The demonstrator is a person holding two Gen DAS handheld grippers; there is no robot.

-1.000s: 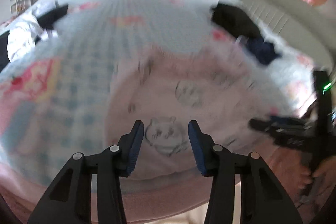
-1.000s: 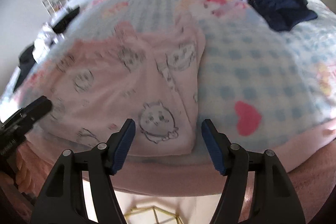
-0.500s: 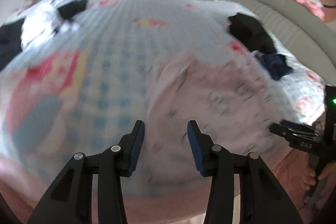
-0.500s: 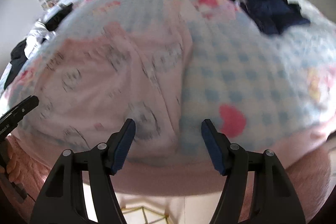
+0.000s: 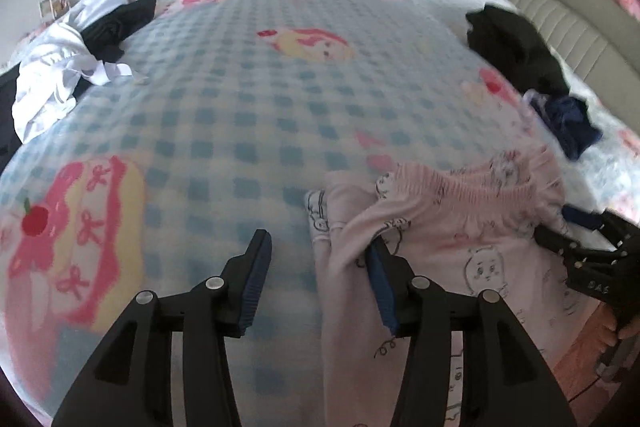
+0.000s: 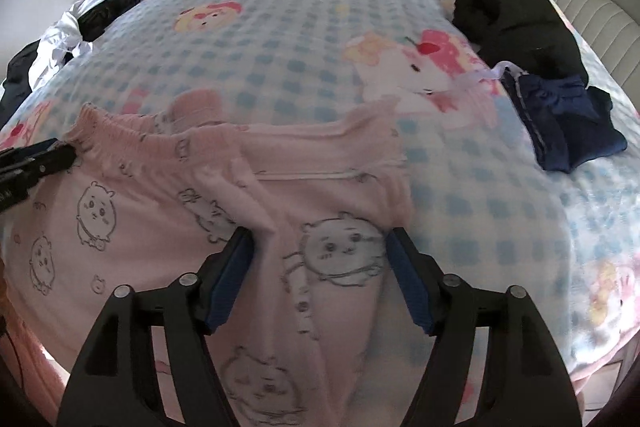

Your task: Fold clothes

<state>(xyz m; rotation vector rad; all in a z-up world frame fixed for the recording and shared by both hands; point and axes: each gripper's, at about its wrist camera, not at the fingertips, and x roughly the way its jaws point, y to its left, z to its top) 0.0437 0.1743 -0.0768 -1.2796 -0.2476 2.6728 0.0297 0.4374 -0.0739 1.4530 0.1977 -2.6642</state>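
Pink pajama pants on bed, right gripper open over them, left gripper open, seemingly at their edge

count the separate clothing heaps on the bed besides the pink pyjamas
2: a dark heap at the right by the headboard, a white-and-black heap at the left edge; more may be hidden.

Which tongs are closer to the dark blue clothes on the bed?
The right tongs. They sit over the pink pajama pants, with the dark blue clothes just beyond to their right. The left tongs are at the pants' far left edge, farther away.
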